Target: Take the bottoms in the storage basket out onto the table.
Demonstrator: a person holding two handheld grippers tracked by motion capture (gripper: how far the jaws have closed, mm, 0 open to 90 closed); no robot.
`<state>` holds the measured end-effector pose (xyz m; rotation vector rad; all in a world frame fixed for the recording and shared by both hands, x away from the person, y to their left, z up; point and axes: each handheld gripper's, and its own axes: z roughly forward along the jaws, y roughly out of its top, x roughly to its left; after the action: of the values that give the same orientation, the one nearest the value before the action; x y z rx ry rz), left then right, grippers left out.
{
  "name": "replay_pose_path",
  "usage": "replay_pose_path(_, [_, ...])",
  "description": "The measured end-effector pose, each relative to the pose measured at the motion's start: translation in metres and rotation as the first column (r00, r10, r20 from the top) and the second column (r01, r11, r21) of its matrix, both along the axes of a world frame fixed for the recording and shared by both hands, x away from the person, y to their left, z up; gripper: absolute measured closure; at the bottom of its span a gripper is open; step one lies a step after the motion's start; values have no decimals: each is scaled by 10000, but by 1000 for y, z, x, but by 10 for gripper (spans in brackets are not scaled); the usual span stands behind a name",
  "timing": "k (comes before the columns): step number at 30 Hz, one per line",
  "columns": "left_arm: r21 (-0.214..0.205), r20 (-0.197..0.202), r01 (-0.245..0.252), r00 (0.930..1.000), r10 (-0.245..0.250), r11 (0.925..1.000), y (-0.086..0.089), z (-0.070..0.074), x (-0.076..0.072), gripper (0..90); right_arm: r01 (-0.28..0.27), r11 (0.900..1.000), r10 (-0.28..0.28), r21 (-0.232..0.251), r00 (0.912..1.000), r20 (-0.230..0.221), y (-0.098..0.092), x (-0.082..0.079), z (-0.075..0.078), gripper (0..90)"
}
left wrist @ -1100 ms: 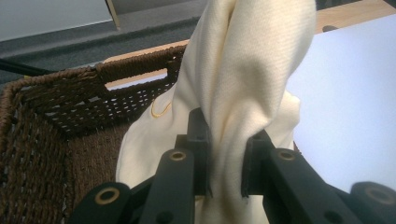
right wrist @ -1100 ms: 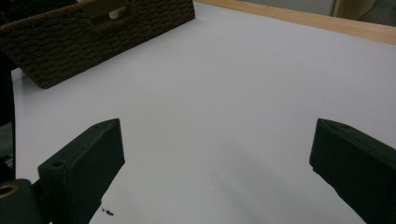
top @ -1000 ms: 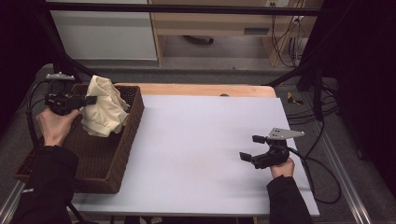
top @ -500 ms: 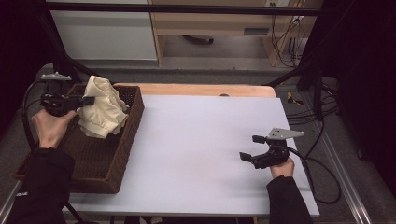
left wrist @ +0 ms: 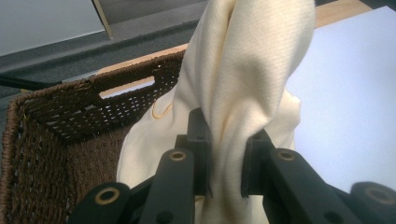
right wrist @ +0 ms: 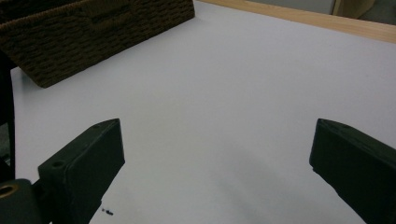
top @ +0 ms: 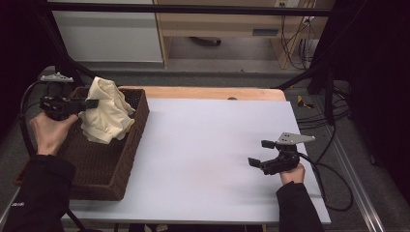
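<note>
The left claw is pinching a bunched fold of a cream cloth, its two black jaws pressing on the fabric from both sides with the material squeezed narrow between them (the left gripper view is showing this plainly, the cloth rising past the jaws in a twisted column and spreading wider below them). The person's left hand is gripping the tool from beneath, at the left edge of the high view, with a dark sleeve running down to the bottom corner.

The cloth is hanging over the far end of a dark brown wicker basket, lifted so that most of it is sitting above the rim, its lower folds drooping down inside the basket. In the left gripper view the basket's woven wall with a cut-out handle slot is lying behind and to the left of the cloth. The basket is standing on the left end of a white table, partly overhanging its left edge.

The right claw is holding nothing: its jaws are standing wide apart, hovering just above the bare table surface near the right side, well apart from the basket. In the right gripper view the basket's side is showing far off at the upper left, across the white table.
</note>
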<state>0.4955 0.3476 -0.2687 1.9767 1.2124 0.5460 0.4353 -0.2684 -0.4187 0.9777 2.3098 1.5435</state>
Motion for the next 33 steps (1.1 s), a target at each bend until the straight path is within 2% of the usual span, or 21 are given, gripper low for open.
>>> replay_pose_path(33, [298,141,539,9984,-543,9981,-5,22,-24,776,-16,10000,16,-47,10000,-10,0,0,0,37])
